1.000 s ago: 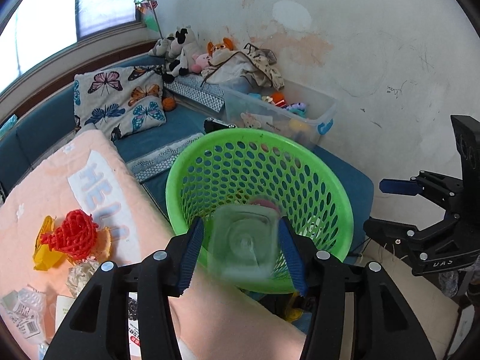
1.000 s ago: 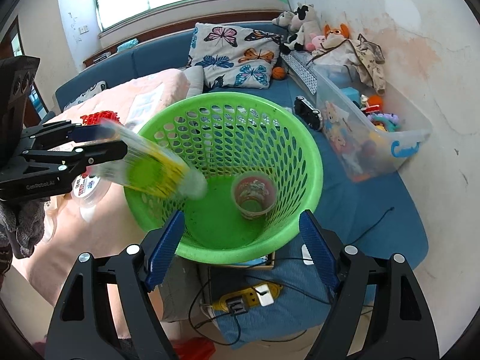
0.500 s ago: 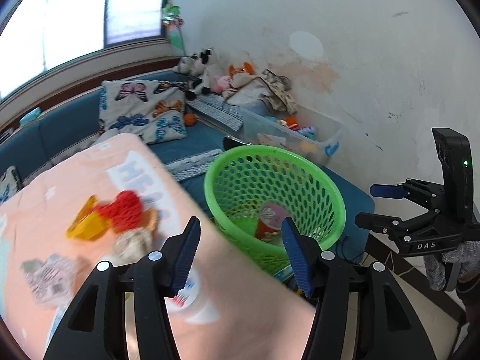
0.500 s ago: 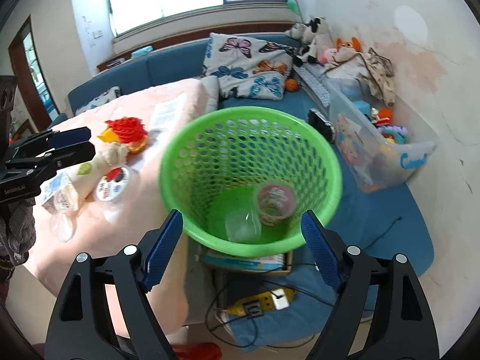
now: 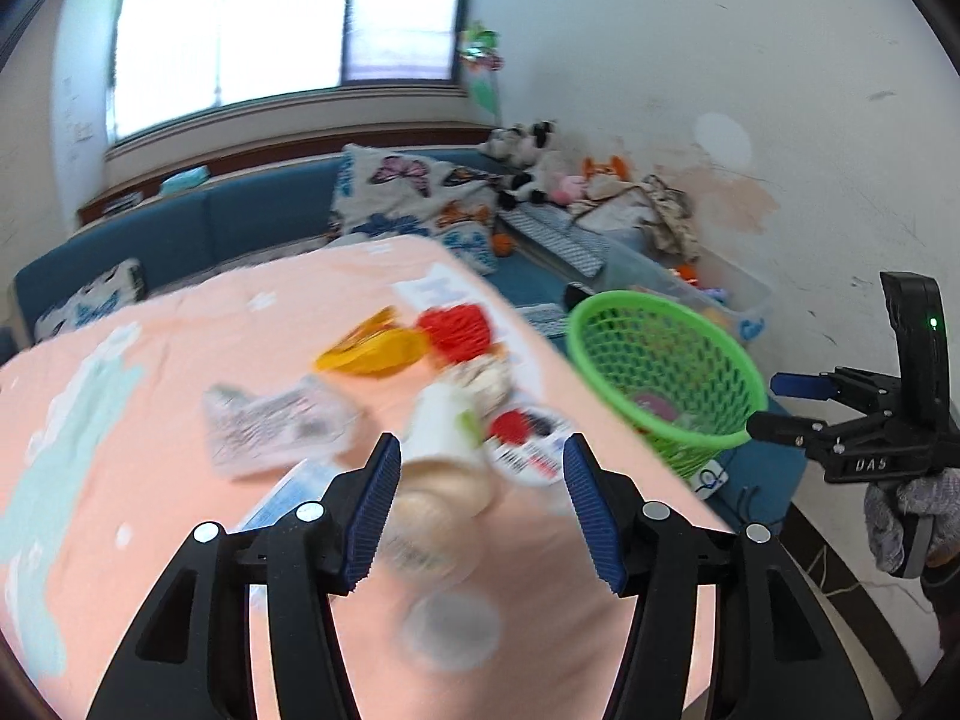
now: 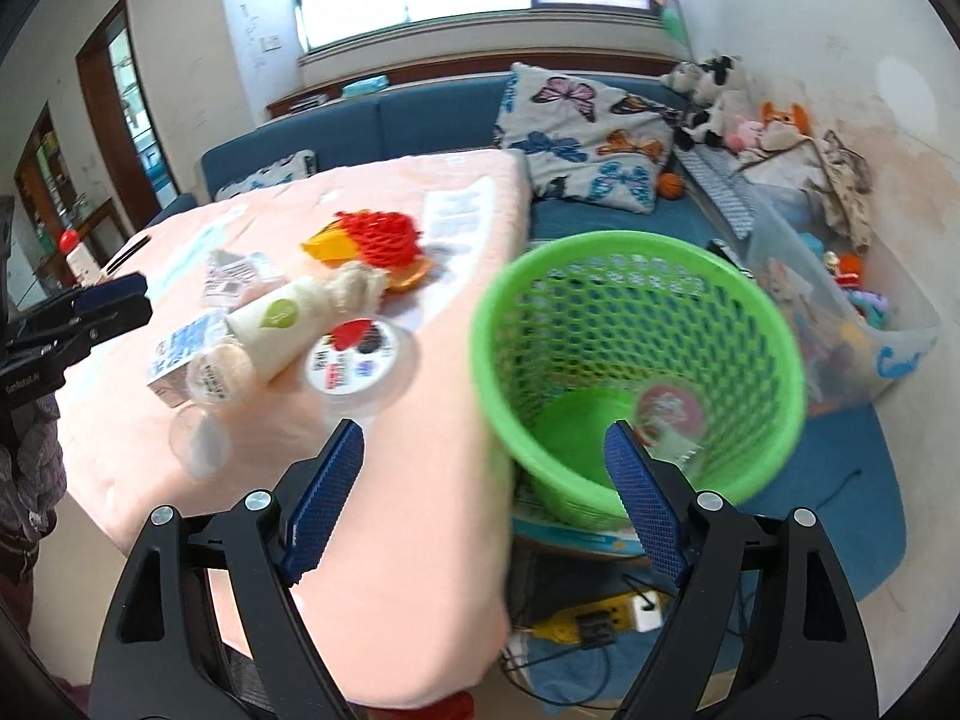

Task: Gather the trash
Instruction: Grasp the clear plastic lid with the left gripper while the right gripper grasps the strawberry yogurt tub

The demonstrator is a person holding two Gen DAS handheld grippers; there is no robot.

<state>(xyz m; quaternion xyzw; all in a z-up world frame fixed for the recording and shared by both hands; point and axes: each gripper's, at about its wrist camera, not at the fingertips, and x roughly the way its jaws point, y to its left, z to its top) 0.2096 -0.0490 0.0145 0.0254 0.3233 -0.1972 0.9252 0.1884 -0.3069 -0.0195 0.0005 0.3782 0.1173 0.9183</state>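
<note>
1. While the left gripper (image 5: 480, 504) hangs over the pink-covered counter (image 5: 150, 480), its blue fingers (image 5: 372, 510) stand spread with nothing pinched; a blurred white tube (image 5: 441, 426) and a round lidded tub (image 5: 528, 444) lie on the cloth beyond them
2. Right gripper (image 6: 480, 504) has just been opening its fingers (image 6: 324, 498), which are spread wide and hold nothing; it points at the counter's near edge, with the green basket (image 6: 636, 276) showing behind its right finger
3. Trash on the counter sits in a loose cluster: red mesh netting (image 6: 384, 237) on a yellow wrapper (image 6: 327, 246), a crumpled printed packet (image 6: 234, 273), a small blue-and-white carton (image 6: 180, 351), the tube, the tub and two clear cup lids (image 6: 198, 438)
4. Basket stands just beside the counter's edge, on the blue mat; a pink-lidded cup (image 6: 669, 408) and a clear cup (image 6: 678, 450) lie at its bottom
5. Butterfly cushion (image 6: 588, 138) and soft toys (image 6: 714, 96) lie on the blue sofa behind
</note>
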